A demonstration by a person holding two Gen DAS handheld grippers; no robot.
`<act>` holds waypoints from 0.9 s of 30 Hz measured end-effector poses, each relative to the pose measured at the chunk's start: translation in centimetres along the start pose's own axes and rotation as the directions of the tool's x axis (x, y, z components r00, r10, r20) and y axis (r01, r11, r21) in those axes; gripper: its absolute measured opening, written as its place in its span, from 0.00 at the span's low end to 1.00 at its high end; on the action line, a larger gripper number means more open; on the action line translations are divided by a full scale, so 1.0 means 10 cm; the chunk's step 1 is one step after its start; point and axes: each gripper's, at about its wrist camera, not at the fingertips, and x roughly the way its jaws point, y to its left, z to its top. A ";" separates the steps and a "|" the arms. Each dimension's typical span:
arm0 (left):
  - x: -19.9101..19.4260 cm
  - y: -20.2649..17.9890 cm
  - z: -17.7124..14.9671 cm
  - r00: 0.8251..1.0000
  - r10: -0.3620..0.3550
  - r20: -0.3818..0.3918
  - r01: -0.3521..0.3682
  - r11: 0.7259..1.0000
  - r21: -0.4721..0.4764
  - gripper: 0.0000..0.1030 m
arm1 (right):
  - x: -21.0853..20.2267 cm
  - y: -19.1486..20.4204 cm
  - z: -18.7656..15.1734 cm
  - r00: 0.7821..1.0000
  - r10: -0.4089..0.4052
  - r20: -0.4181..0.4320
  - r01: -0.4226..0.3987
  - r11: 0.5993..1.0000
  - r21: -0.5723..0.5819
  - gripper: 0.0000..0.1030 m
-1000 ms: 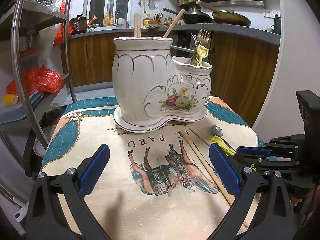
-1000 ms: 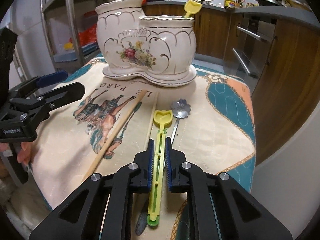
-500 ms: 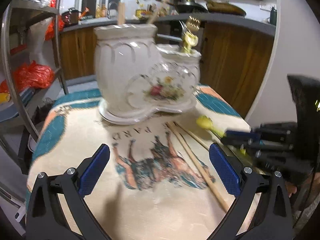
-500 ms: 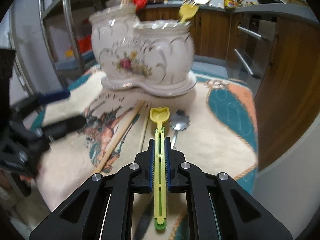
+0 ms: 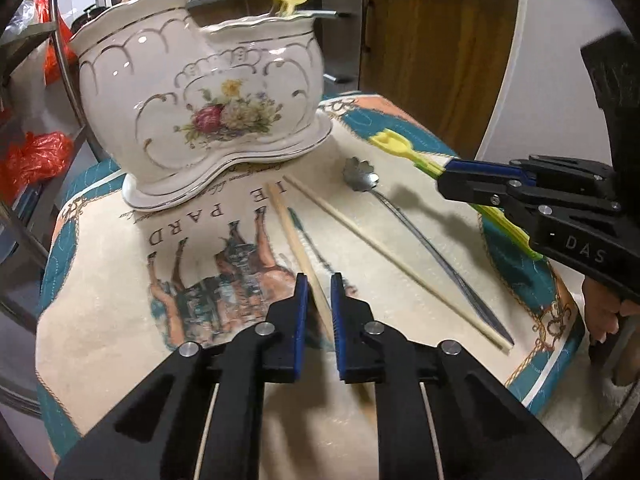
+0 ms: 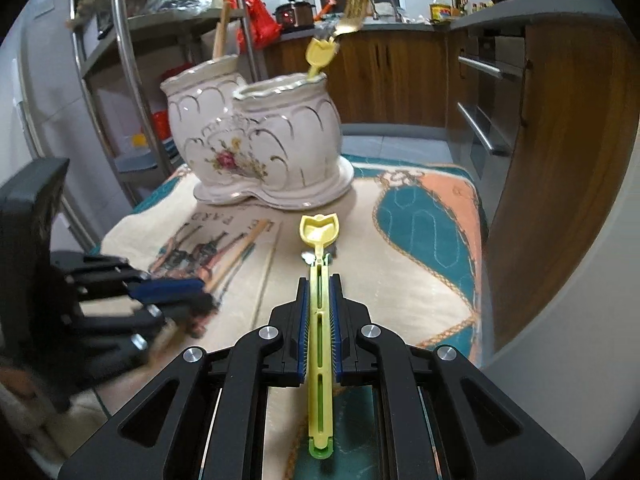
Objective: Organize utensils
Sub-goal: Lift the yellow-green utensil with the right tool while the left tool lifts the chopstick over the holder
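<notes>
The yellow spoon (image 6: 319, 320) is clenched in the right tongs (image 6: 319, 312), lifted above the tabletop (image 6: 400, 280), its long axis pointing ahead at the holder (image 6: 260, 152); the low pot's mouth lies ahead and higher. The left tongs (image 5: 319, 304) pinch a chopstick (image 5: 296, 240) lying toward the holder. A second chopstick (image 5: 380, 252) and metal spoon (image 5: 400, 216) lie between.
</notes>
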 end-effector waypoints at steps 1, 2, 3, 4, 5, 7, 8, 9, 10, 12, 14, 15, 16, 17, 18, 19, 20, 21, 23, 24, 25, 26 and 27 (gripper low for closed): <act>-0.02 0.06 0.00 1.000 -0.002 -0.011 0.002 1.000 0.000 0.06 | 0.01 -0.01 -0.01 1.000 -0.010 -0.007 0.010 1.000 -0.001 0.10; -0.04 0.11 -0.01 1.000 0.008 -0.027 -0.008 1.000 0.008 0.06 | 0.02 -0.02 -0.01 1.000 -0.022 -0.014 0.022 1.000 -0.006 0.10; -0.05 0.14 -0.02 0.999 0.013 -0.037 -0.012 1.000 0.015 0.06 | 0.03 -0.03 -0.02 0.999 -0.036 -0.023 0.036 0.999 -0.011 0.10; -0.06 0.18 -0.04 0.998 0.013 -0.055 -0.012 1.000 0.024 0.06 | 0.04 -0.05 -0.03 0.999 -0.039 -0.031 0.038 0.999 -0.013 0.10; -0.08 0.22 -0.06 0.998 0.009 -0.068 -0.007 1.000 0.029 0.06 | 0.04 -0.07 -0.04 0.999 -0.034 -0.040 0.033 0.999 -0.012 0.10; -0.12 0.28 -0.09 0.997 0.011 -0.080 -0.008 0.999 0.034 0.06 | 0.06 -0.08 -0.05 0.998 -0.028 -0.059 0.027 1.000 -0.016 0.10; -0.14 0.30 -0.11 0.996 0.019 -0.085 -0.016 0.999 0.034 0.06 | 0.07 -0.07 -0.06 0.997 -0.032 -0.065 0.030 0.999 -0.024 0.10; -0.14 0.32 -0.12 0.996 0.025 -0.091 -0.022 0.999 0.037 0.06 | 0.09 -0.06 -0.06 0.996 -0.040 -0.076 0.037 0.999 -0.032 0.10; -0.15 0.34 -0.12 0.995 0.023 -0.095 -0.019 0.999 0.038 0.06 | 0.10 -0.05 -0.07 0.995 -0.049 -0.085 0.046 0.998 -0.040 0.10; -0.16 0.34 -0.13 0.995 0.020 -0.097 -0.017 0.999 0.036 0.06 | 0.13 -0.03 -0.09 0.993 -0.065 -0.094 0.059 0.997 -0.058 0.10; -0.16 0.34 -0.12 0.995 0.021 -0.096 -0.018 0.999 0.037 0.07 | 0.15 -0.02 -0.10 0.992 -0.078 -0.099 0.072 0.995 -0.068 0.12; -0.16 0.35 -0.12 0.995 0.019 -0.093 -0.016 0.999 0.033 0.08 | 0.16 -0.02 -0.10 0.991 -0.083 -0.101 0.077 0.995 -0.069 0.14; -0.15 0.35 -0.11 0.996 0.016 -0.091 -0.014 1.000 0.026 0.10 | 0.16 -0.03 -0.10 0.991 -0.084 -0.102 0.077 0.995 -0.068 0.17; -0.13 0.35 -0.09 0.996 0.013 -0.088 -0.012 1.000 0.019 0.11 | 0.16 -0.04 -0.10 0.991 -0.084 -0.102 0.078 0.995 -0.063 0.18; -0.13 0.37 -0.09 0.996 0.011 -0.085 -0.009 1.000 0.015 0.14 | 0.17 -0.05 -0.09 0.991 -0.083 -0.102 0.078 0.995 -0.057 0.18; -0.13 0.37 -0.09 0.997 0.006 -0.081 -0.006 1.000 0.007 0.19 | 0.17 -0.06 -0.09 0.991 -0.082 -0.101 0.076 0.995 -0.058 0.18; -0.11 0.37 -0.08 0.997 0.002 -0.077 -0.002 1.000 0.001 0.19 | 0.18 -0.05 -0.09 0.992 -0.082 -0.099 0.076 0.995 -0.061 0.18; -0.10 0.37 -0.08 0.998 0.002 -0.069 -0.002 1.000 0.000 0.20 | 0.18 -0.05 -0.09 0.992 -0.080 -0.097 0.074 0.995 -0.061 0.18; -0.09 0.37 -0.09 0.998 -0.003 -0.055 0.003 1.000 0.004 0.20 | 0.18 -0.07 -0.09 0.993 -0.070 -0.091 0.065 0.997 -0.052 0.13; -0.09 0.39 -0.10 0.999 -0.019 -0.047 0.020 1.000 0.007 0.19 | 0.18 -0.08 -0.08 0.994 -0.063 -0.085 0.059 0.997 -0.046 0.10; -0.09 0.42 -0.10 0.998 -0.036 -0.042 0.036 0.999 0.001 0.15 | 0.17 -0.08 -0.08 0.995 -0.062 -0.079 0.059 0.997 -0.043 0.10; -0.09 0.45 -0.11 0.998 -0.041 -0.039 0.041 0.999 -0.005 0.11 | 0.15 -0.07 -0.08 0.996 -0.064 -0.070 0.061 0.997 -0.042 0.10; -0.10 0.49 -0.11 0.998 -0.050 -0.035 0.049 0.999 -0.012 0.07 | 0.15 -0.07 -0.08 0.996 -0.065 -0.064 0.062 0.997 -0.043 0.10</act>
